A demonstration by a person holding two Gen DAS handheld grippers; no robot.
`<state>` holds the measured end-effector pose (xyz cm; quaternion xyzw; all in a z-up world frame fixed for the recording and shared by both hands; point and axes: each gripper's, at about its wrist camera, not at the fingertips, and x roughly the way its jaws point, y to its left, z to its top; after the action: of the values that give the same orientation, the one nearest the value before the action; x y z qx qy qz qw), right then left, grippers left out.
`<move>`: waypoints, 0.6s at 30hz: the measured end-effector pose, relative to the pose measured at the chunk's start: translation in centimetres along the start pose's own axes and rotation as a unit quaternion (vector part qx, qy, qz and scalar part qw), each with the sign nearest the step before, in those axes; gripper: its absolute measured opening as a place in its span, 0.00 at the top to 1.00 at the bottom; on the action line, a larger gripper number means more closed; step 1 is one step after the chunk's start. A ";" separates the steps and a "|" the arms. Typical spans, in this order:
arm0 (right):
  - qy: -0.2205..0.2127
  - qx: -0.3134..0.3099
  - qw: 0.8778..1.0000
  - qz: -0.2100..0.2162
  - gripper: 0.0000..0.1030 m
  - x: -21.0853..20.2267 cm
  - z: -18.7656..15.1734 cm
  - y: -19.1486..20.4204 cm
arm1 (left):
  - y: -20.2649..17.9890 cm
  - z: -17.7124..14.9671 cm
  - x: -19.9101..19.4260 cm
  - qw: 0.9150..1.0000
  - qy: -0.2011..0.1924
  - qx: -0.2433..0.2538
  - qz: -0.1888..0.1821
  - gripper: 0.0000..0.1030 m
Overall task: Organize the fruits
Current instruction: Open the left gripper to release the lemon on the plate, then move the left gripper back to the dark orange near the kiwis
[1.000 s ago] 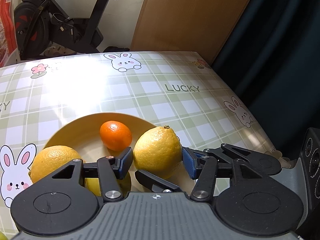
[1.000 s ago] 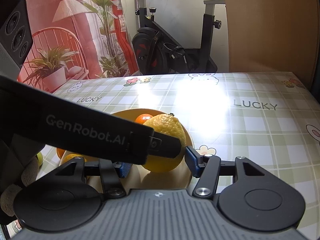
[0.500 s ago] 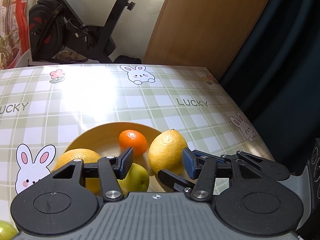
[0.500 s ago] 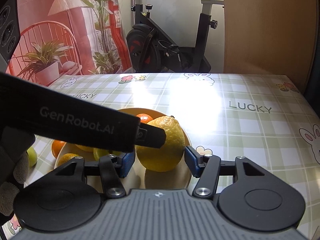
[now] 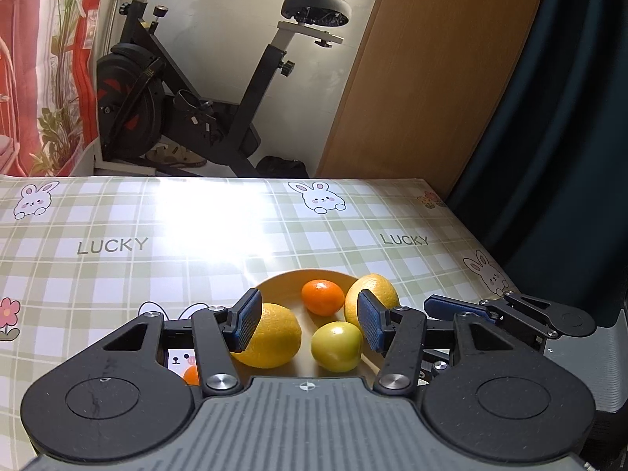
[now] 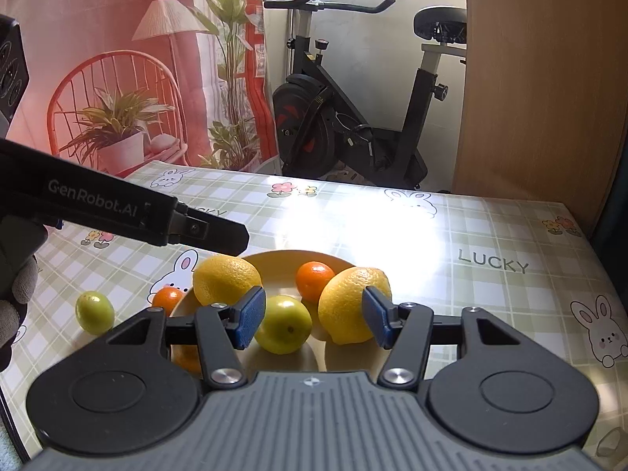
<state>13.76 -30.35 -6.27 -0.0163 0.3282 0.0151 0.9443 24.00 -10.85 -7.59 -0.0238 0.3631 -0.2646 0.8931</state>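
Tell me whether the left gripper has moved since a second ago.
Yes. The left gripper has pulled back and up: earlier its jaws flanked the right-hand lemon on the plate; now both sit lower and smaller.

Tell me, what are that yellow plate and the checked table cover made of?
The plate looks like glazed ceramic or smooth plastic: its even yellow surface mirrors the fruit. Which one, I cannot tell. The table cover looks like glossy vinyl or oilcloth: printed checks and rabbits, with a strong white glare from the window light.

Beyond the desk's far edge stand an exercise bike, a wooden panel and a printed curtain.
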 end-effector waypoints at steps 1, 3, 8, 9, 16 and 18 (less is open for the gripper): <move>-0.003 -0.007 1.000 0.002 0.44 -0.4 0.1 0.6 | 0.3 0.0 -0.5 1.000 -0.004 -0.003 0.003 0.45; -0.010 -0.022 1.000 0.005 0.44 -0.9 0.4 1.7 | 1.0 -0.2 -1.8 1.000 -0.013 -0.005 0.010 0.45; -0.025 -0.041 0.999 0.017 0.44 -1.9 0.9 4.4 | 2.9 -0.9 -4.2 0.999 -0.029 -0.009 0.026 0.45; -0.029 -0.041 0.999 0.020 0.44 -2.0 1.0 4.9 | 3.3 -1.1 -4.6 0.999 -0.031 -0.007 0.032 0.45; -0.035 -0.041 0.997 0.046 0.44 -1.7 0.3 8.3 | 6.3 -2.7 -7.0 0.998 -0.040 -0.020 0.051 0.45; -0.034 -0.040 0.997 0.053 0.44 -1.4 -0.2 9.1 | 6.8 -3.2 -7.4 0.997 -0.037 -0.026 0.057 0.45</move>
<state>12.21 -21.24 -5.71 -0.0360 0.2956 0.0782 0.9514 20.60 -0.93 -6.80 -0.0365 0.3370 -0.2024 0.9188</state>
